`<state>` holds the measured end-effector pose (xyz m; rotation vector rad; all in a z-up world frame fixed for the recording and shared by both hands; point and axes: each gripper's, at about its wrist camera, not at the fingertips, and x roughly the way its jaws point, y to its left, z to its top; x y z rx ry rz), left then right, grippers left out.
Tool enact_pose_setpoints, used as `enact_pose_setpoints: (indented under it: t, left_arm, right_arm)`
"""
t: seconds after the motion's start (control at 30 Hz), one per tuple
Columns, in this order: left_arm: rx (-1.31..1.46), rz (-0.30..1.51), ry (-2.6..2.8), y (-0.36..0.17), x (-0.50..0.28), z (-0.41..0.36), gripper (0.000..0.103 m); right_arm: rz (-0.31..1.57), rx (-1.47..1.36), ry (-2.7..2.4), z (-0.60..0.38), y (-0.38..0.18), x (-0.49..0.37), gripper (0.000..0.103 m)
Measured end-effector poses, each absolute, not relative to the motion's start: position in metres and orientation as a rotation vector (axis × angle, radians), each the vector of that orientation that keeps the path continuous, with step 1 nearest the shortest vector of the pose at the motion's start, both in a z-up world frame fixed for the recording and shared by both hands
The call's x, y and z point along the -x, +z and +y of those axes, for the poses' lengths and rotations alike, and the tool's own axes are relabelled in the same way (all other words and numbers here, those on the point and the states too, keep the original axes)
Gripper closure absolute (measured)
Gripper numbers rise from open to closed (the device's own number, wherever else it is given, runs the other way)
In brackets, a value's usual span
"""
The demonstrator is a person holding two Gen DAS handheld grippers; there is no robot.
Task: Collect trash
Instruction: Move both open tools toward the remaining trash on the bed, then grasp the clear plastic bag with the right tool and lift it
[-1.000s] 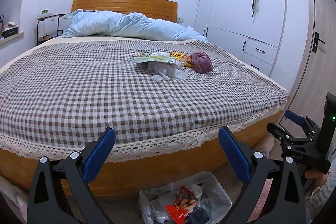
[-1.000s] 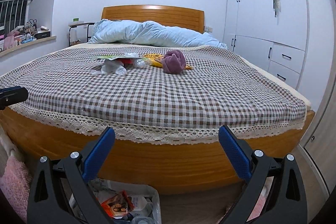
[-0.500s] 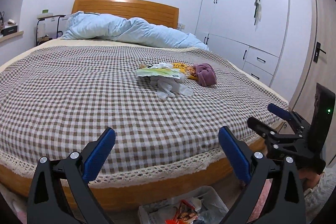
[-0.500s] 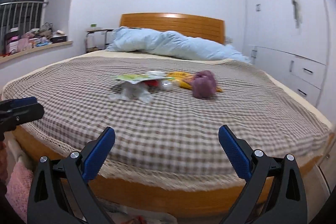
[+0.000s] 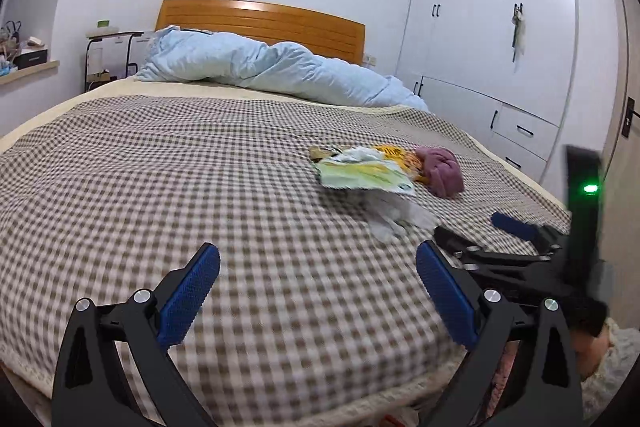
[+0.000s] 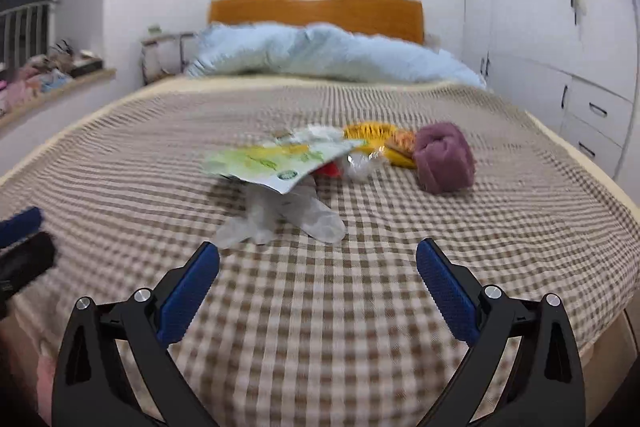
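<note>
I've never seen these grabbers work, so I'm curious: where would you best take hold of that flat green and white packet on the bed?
Probably by the near edge of the green and white packet, coming in low from the foot of the bed. It lies propped on the clear plastic, so that edge juts clear of the checked bedspread, leaving a gap for one finger underneath. The right gripper, jaws open, already faces it.

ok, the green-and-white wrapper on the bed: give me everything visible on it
The wrapper is a flat, stiff-looking pack, pale green and yellow on its face with a white edge and a small round green mark near its front corner. It looks empty and slightly bowed. It lies tilted atop the clear plastic, front corner overhanging, its far edge against the other litter on the checked cover. Nothing grips it.
</note>
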<state>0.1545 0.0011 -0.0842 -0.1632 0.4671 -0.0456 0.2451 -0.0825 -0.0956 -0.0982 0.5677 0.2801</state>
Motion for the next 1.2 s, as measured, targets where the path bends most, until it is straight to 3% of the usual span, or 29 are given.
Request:
enact_pose_setpoints:
  t: [0.37, 0.4, 0.43, 0.5, 0.53, 0.57, 0.63, 0.97, 1.2]
  left_arm:
    - [0.190, 0.474, -0.040, -0.078, -0.187, 0.008, 0.008]
    - [0.194, 0.476, -0.043, -0.079, -0.187, 0.009, 0.008]
    - [0.198, 0.480, -0.044, -0.079, -0.187, 0.008, 0.008]
    - [0.200, 0.486, -0.045, -0.081, -0.186, 0.008, 0.008]
    - [0.203, 0.486, -0.047, -0.081, -0.185, 0.009, 0.008]
    - [0.208, 0.487, -0.049, -0.081, -0.185, 0.009, 0.008]
    - [0.218, 0.488, -0.054, -0.081, -0.184, 0.010, 0.008]
    - [0.207, 0.500, -0.061, -0.077, -0.186, 0.000, 0.008]
    - [0.220, 0.511, -0.069, -0.076, -0.189, -0.015, 0.008]
  right_arm:
    - [0.736, 0.083, 0.169, -0.034, -0.105, -0.316, 0.009]
    - [0.752, 0.075, 0.172, -0.033, -0.107, -0.321, 0.018]
    - [0.794, 0.081, 0.173, -0.032, -0.114, -0.328, 0.051]
    - [0.797, 0.066, 0.222, -0.033, -0.117, -0.328, 0.064]
    - [0.792, 0.050, 0.262, -0.034, -0.116, -0.327, 0.083]
    - [0.779, 0.042, 0.283, -0.037, -0.115, -0.322, 0.091]
    - [0.746, 0.023, 0.310, -0.044, -0.113, -0.313, 0.097]
    - [0.550, -0.050, 0.319, -0.122, -0.093, -0.246, 0.100]
    - [0.418, -0.065, 0.182, -0.188, -0.067, -0.262, 0.100]
